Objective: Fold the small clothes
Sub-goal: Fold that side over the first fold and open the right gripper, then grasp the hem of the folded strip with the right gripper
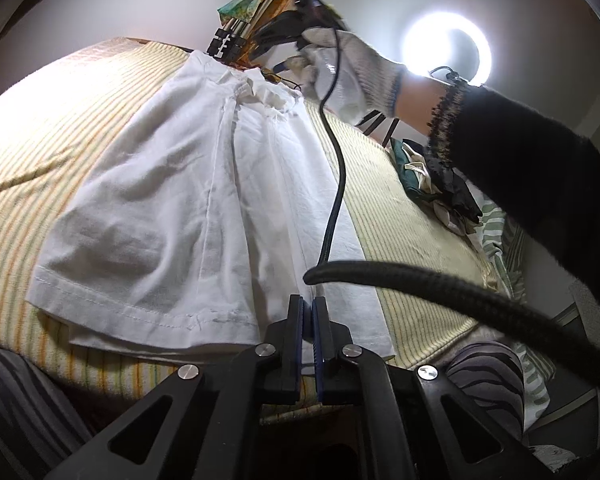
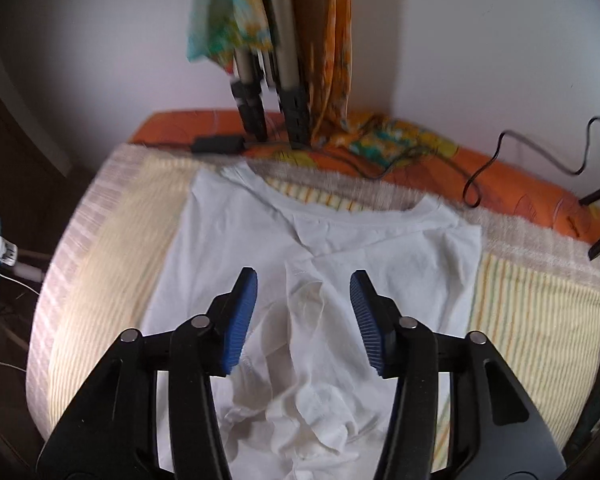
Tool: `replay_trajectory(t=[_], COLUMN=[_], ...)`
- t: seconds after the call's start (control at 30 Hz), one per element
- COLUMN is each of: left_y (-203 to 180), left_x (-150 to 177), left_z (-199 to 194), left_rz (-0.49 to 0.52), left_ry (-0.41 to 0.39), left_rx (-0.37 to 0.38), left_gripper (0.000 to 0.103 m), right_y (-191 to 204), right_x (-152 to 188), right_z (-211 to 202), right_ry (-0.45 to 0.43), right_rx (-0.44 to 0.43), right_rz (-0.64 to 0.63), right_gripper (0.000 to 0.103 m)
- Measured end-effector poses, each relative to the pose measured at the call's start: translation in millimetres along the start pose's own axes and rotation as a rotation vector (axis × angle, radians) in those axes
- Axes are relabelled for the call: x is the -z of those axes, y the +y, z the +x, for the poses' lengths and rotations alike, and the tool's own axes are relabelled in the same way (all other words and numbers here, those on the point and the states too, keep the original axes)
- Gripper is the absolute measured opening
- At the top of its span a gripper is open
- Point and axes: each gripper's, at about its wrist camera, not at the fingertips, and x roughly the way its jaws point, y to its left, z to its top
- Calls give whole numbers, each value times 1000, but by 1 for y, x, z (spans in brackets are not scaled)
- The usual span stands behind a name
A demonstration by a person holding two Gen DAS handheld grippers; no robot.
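A small white T-shirt (image 1: 171,200) lies flat on a striped yellow blanket (image 1: 59,128), collar far, hem near me. My left gripper (image 1: 308,305) sits at the near hem with its jaws shut, and a sliver of white cloth shows between the pads. In the right wrist view the same T-shirt (image 2: 400,256) spreads below my right gripper (image 2: 304,280). That gripper stands open above a crumpled fold (image 2: 312,412), pads clear of the cloth. A gloved hand (image 1: 352,76) holds it near the collar.
Tripod legs (image 2: 291,120) and a hanging patterned cloth (image 2: 332,40) stand behind the collar on an orange sheet (image 2: 500,176). Black cables (image 1: 336,184) cross the shirt and blanket. A pile of clothes (image 1: 440,184) lies to the right. A ring light (image 1: 446,46) glares behind.
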Motion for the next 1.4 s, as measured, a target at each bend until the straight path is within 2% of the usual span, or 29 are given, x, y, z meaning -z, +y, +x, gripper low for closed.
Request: replay_trajectory(t=[0.2,0.3,0.4,0.47,0.67,0.87,1.07,1.17,1.3,1.4], left_y=[-8,-9,-7,-5,10,54,99,106,108,105], left_x=[0,-2,-5,-7,-16,-34,-45,-45,-42,-41], left_z=[-21,-37,-53,-63,-89,-101,-83,-67,-52,-43], left_rz=[46,72,98,124,197,99,-56,-78,-106,-118], left_ry=[-12,-28,-44,-47,-53,-36,66,123,179,201], left_rx=[-38,-66,-97,-124,-250,-273,-185,-160,-134,-111], left_gripper=[8,18,25,33,38,42,38,34,33,22], right_y=[-18,-30,-40,-45,-52,-35,-26,-22,-14,-11], right_x=[10,24,52,76,163,265,339,358,360,363], right_z=[-72,-111,-151,-174,-221,-216,-182,-170,-174,-166], right_ry=[-83,-125,-155,-162,-140,-13,127,180,183,227], right_rx=[-58,-89,-110,-108,-128,-128,-198,-219,-234,-231], right_rz=[11,37,52,53,74,43,92,109,90,94], right_gripper=[51,51,51,51,51,51,51,51,51,51])
